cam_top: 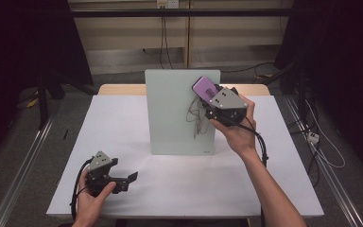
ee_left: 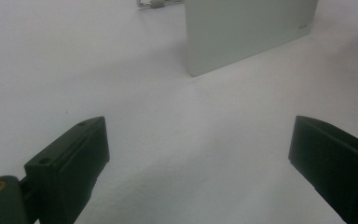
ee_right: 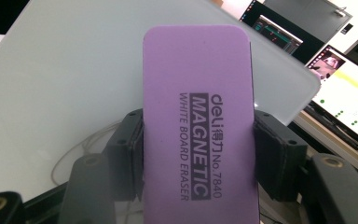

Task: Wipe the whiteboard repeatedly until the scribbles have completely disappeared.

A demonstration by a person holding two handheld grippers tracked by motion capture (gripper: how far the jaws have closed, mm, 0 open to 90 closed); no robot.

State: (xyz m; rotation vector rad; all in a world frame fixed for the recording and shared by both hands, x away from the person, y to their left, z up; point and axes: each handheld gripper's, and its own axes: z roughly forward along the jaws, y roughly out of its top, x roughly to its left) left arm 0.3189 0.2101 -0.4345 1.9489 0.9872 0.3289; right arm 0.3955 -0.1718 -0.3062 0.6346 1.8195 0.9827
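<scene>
The right gripper (cam_top: 207, 94) is seen in the high view raised over the upper right part of a pale glass whiteboard (cam_top: 170, 109), held in the person's right hand (cam_top: 238, 127). Its two black jaws are clamped on the long sides of a purple whiteboard eraser (ee_right: 198, 126), whose printed face reads "deli MAGNETIC WHITE BOARD ERASER No.7840" in the right gripper view. The eraser is held against or just above the board near its top right corner; whether it touches the surface cannot be told. Thin dark scribbles (cam_top: 196, 118) are seen on the board just below the eraser. The left gripper (cam_top: 128, 178) is held low over the near left part of the white table (cam_top: 123, 123), well apart from the board, in the left hand (cam_top: 92, 201). Its jaws are spread wide with nothing between them, and bare white table is seen between them in the left gripper view. Lit monitors (ee_right: 335, 74) are seen beyond the board's edge in the right gripper view.
</scene>
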